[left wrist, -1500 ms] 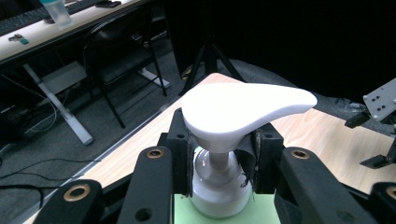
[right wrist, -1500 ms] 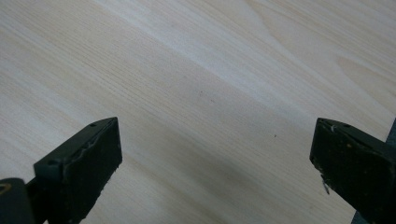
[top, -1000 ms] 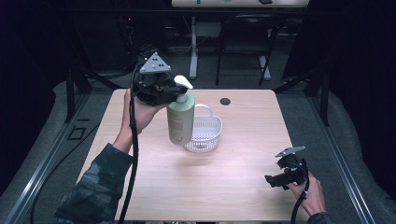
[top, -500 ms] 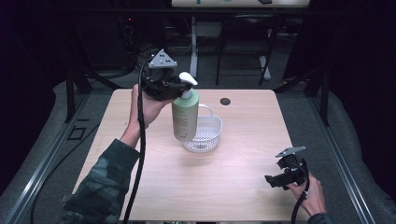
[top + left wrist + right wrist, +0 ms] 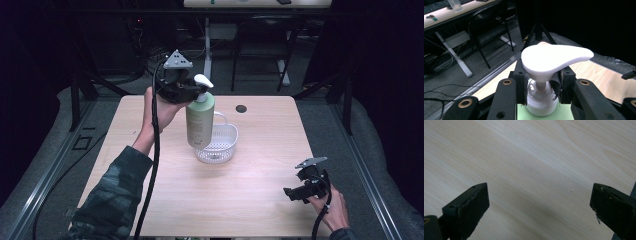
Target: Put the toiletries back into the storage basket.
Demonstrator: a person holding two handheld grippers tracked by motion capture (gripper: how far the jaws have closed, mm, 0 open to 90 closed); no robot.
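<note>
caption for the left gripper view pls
Left gripper clamped on the neck of a green pump bottle beneath its white pump head.

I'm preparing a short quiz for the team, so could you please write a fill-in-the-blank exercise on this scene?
1. The left tool grips the bottle just under its white ____.
2. The bottle hangs over the white ____, which stands on the table.
3. The right tool has its jaws ____ over bare wood.
4. The bottle's body is pale ____.

Missing words: pump; basket; open; green
</note>
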